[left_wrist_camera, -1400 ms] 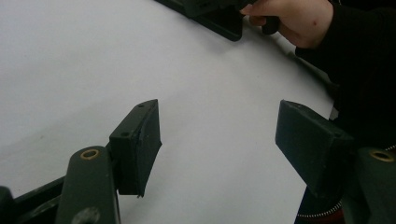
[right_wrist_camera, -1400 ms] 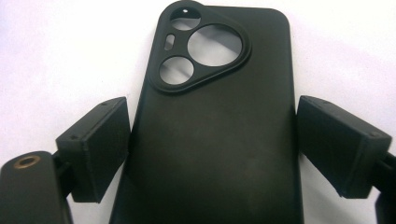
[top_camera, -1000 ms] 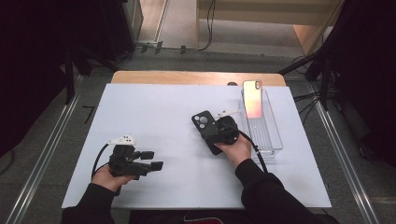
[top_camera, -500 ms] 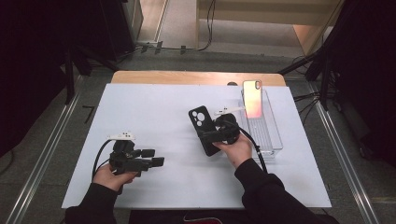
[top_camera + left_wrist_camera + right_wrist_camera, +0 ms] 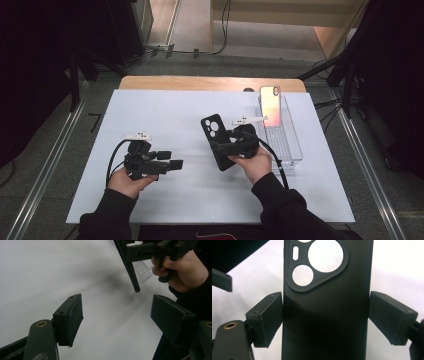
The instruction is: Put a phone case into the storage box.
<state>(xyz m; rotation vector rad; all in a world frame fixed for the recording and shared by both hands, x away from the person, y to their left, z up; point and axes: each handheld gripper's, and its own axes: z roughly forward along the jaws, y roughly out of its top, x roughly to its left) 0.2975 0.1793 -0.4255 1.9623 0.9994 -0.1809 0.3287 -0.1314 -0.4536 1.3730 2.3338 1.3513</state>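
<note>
A black phone case with round camera cut-outs is held tilted above the white mat, right of centre. My right gripper is shut on it, and in the right gripper view its two pads press the long sides of the case. My left gripper hovers at the front left and points right toward the case. Its jaws have just been opening and stand wide apart with nothing between them. The left gripper view also shows the case's lower edge and the right hand beyond.
A clear plastic tray lies at the mat's right side, with a phone standing at its far end, screen glowing orange. The wooden table edge runs behind the mat. Metal rails flank the table.
The right hand has lifted the case higher off the mat and tipped it more upright. The left hand has risen a little and shifted right, its jaws wider.
</note>
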